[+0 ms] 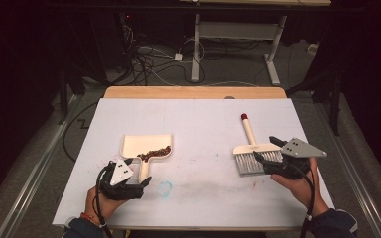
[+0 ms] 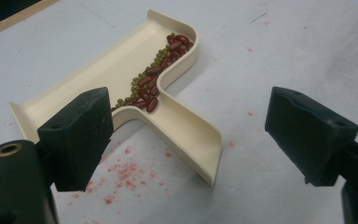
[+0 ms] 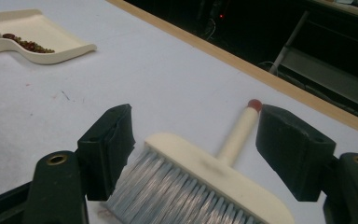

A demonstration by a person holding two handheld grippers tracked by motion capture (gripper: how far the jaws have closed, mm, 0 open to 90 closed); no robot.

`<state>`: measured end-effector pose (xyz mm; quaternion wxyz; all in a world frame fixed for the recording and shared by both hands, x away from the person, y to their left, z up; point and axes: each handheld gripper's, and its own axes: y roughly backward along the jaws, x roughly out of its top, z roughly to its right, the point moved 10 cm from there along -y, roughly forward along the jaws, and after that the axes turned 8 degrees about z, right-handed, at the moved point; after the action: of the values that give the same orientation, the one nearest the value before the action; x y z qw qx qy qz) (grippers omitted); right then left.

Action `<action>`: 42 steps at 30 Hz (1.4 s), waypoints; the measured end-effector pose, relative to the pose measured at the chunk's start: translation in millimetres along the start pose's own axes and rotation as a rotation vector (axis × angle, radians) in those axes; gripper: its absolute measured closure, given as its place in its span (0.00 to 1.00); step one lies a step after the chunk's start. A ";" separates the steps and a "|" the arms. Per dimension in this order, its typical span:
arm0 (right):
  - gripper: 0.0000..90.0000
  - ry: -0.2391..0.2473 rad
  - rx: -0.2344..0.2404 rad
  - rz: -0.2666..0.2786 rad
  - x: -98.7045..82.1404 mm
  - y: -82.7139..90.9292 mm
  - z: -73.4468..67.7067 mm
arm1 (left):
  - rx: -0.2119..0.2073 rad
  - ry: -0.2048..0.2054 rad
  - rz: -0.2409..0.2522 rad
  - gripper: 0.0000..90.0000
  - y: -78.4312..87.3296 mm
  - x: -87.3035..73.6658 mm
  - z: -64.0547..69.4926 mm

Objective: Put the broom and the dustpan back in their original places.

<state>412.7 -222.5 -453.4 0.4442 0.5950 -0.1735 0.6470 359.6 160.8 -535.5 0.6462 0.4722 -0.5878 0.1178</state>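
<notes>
A cream dustpan (image 1: pixel 146 148) holding red and green beans (image 2: pixel 154 79) lies on the white surface (image 1: pixel 198 124) toward its near-left corner. A brush (image 1: pixel 251 152) lies toward the right edge. The left gripper (image 2: pixel 193 135) and right gripper (image 3: pixel 196 151) both have fingers spread wide, holding nothing. Sweeping looks finished; next likely means grasping the dustpan handle.

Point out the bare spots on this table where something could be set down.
Widest free patch: the middle, between the dustpan and the brush. The far strip beyond both, up to the wooden edge, is also bare. Crowded: near left, where the left gripper straddles the dustpan handle, and near right, where the right gripper flanks the brush.
</notes>
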 end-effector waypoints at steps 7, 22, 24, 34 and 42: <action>0.31 -0.015 0.020 -0.001 -12.9 5.5 -5.3 | 0.002 0.000 -0.004 0.16 0.9 -1.3 -0.4; 0.34 -0.154 -0.084 -0.332 -98.5 -10.3 28.3 | -0.020 -0.008 -0.015 0.17 -1.4 -2.8 5.8; 0.33 -0.178 -0.063 -0.357 -105.8 -12.8 25.5 | -0.022 -0.011 -0.015 0.17 -1.8 -2.8 6.5; 0.34 -0.203 -0.048 -0.377 -103.7 -11.6 13.1 | -0.026 -0.019 -0.022 0.17 -3.8 -2.3 7.9; 0.33 -0.123 -0.019 -0.232 -77.6 -2.1 15.0 | -0.029 -0.019 0.001 0.16 -2.0 1.2 8.2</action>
<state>415.7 -261.2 -522.3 0.5101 0.6455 -0.1367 0.5518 356.0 153.1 -536.5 0.6473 0.4636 -0.5959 0.1051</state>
